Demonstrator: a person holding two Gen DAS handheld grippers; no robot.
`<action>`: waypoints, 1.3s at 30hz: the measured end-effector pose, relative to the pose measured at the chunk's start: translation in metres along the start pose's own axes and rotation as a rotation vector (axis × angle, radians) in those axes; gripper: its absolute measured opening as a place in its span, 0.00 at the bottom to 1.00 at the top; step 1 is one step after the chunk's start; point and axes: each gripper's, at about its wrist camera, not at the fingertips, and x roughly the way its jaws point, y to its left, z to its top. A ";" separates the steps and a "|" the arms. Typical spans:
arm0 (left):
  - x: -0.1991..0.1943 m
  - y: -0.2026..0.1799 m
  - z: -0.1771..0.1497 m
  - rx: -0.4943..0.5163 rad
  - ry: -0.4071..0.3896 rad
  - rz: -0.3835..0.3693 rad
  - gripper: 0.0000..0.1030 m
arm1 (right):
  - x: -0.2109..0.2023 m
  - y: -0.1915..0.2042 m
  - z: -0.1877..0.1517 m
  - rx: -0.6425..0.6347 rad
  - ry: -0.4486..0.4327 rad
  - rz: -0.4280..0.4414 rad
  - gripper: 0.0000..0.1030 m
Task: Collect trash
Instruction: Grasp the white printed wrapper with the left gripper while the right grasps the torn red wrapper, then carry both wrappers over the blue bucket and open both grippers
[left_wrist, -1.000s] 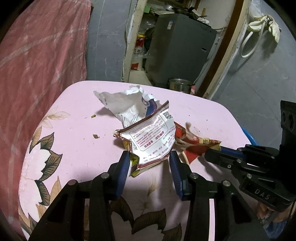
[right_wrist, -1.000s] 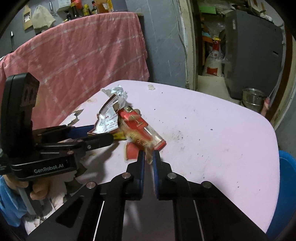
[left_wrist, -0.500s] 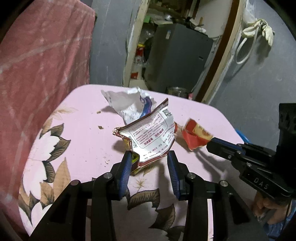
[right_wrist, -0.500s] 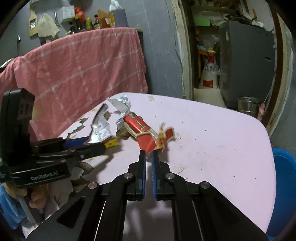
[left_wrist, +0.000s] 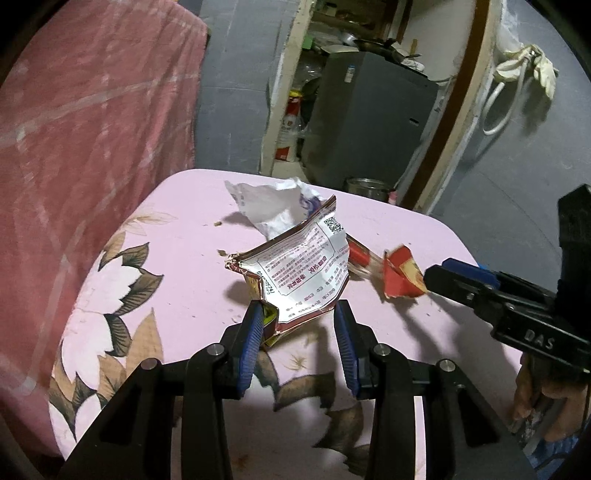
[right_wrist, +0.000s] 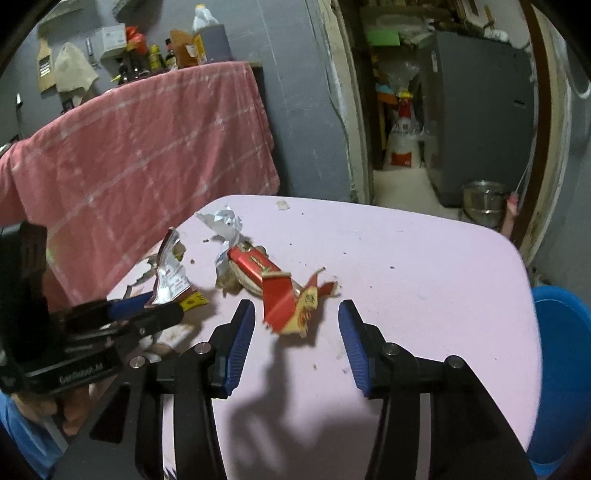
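A silver snack wrapper with red print (left_wrist: 303, 273) lies on the pink table (left_wrist: 177, 266); its lower edge sits between the open fingers of my left gripper (left_wrist: 299, 321), touching the left pad. A crumpled white wrapper (left_wrist: 269, 206) lies behind it. A torn red wrapper (right_wrist: 284, 299) lies between and just beyond the spread fingers of my right gripper (right_wrist: 295, 321), which is open and holds nothing. In the left wrist view the red wrapper (left_wrist: 399, 277) sits at the right gripper's tips. In the right wrist view the left gripper (right_wrist: 155, 314) shows at the left with the silver wrapper (right_wrist: 170, 277).
A blue bin (right_wrist: 561, 369) stands off the table's right edge. A red checked cloth (right_wrist: 129, 155) hangs behind the table. A doorway with a grey cabinet (left_wrist: 369, 122) and a metal pot (right_wrist: 484, 201) is beyond. Crumbs dot the table.
My right gripper was shut on the red wrapper and lifted it; now it has opened wide and the wrapper is loose. The left gripper stays open around the silver wrapper.
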 end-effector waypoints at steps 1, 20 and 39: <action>0.000 0.002 0.001 -0.006 -0.002 0.004 0.33 | 0.008 0.000 0.004 0.003 0.033 -0.006 0.44; -0.026 -0.019 0.006 0.007 -0.148 -0.018 0.33 | -0.034 0.002 -0.006 0.001 -0.117 -0.012 0.06; -0.054 -0.186 0.028 0.159 -0.467 -0.201 0.33 | -0.219 -0.053 -0.048 -0.039 -0.710 -0.430 0.06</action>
